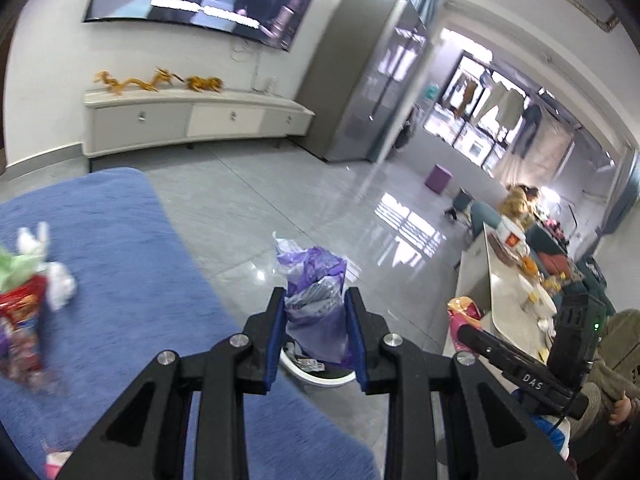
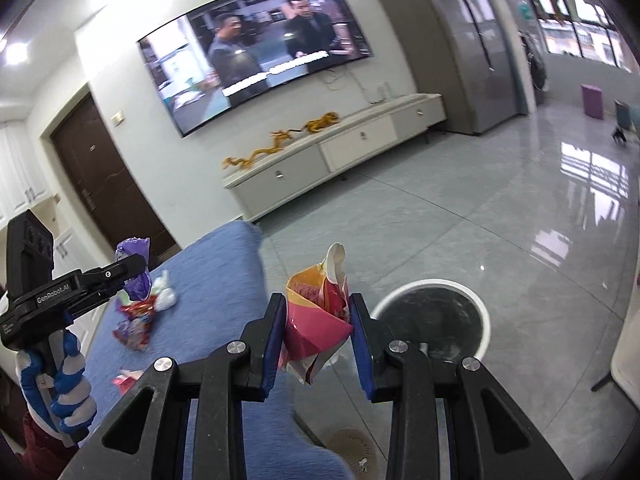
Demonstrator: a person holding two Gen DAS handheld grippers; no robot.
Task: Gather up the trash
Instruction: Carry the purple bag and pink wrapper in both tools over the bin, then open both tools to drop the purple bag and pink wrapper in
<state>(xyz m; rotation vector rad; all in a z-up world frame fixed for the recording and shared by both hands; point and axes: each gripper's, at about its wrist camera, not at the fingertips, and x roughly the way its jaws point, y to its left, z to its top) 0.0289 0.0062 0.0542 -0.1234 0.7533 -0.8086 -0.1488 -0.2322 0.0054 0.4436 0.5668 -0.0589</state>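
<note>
My left gripper [image 1: 316, 296] is shut on a crumpled purple plastic wrapper [image 1: 318, 280], held above the white-rimmed bin [image 1: 320, 378] on the floor. My right gripper [image 2: 317, 300] is shut on a red, yellow and pink snack bag [image 2: 316, 320], just left of the bin [image 2: 430, 282], whose inside is dark. On the blue cloth surface [image 1: 140, 280] lie a red snack wrapper [image 1: 20, 308], white tissue [image 1: 60, 284] and green paper [image 1: 16, 264]. The right wrist view shows the same red wrapper [image 2: 136, 320], the tissue [image 2: 164, 292] and the left gripper [image 2: 134, 266] in a gloved hand [image 2: 60, 380].
A grey tiled floor [image 2: 440, 220] stretches toward a low TV cabinet [image 2: 340, 156] under a wall screen. A long white table [image 1: 508, 296] with food items stands on the right in the left wrist view, beside a person's sleeve [image 1: 616, 344]. A small pink wrapper [image 2: 128, 376] lies near the cloth's edge.
</note>
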